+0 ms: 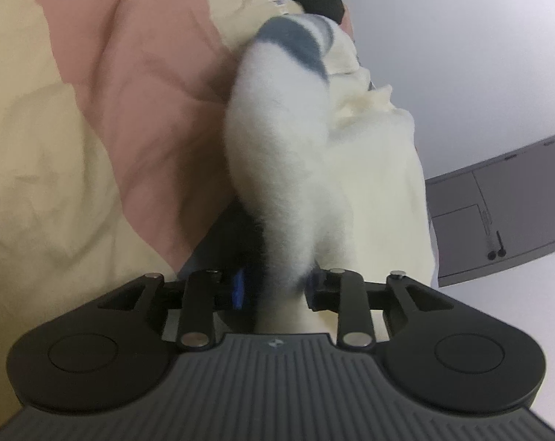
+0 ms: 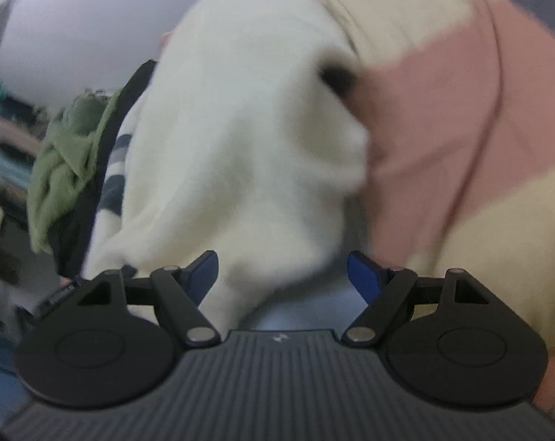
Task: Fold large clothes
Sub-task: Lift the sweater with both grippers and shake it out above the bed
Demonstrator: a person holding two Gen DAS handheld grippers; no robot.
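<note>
A fluffy white garment with grey-blue stripes (image 1: pixel 281 139) hangs bunched in front of a bed cover in cream and pink. My left gripper (image 1: pixel 277 286) is shut on a fold of this white garment, which rises from between its fingers. In the right wrist view the same white garment (image 2: pixel 240 139) fills the middle, blurred. My right gripper (image 2: pixel 283 275) is open, its blue pads (image 2: pixel 365 279) spread wide, with the garment's lower edge lying between and over the left finger.
The cream and pink bed cover (image 1: pixel 93 110) spreads behind the garment and shows in the right wrist view (image 2: pixel 443 110). A green cloth (image 2: pixel 68 169) lies over a dark object at left. A grey cabinet (image 1: pixel 498 220) stands at right by a white wall.
</note>
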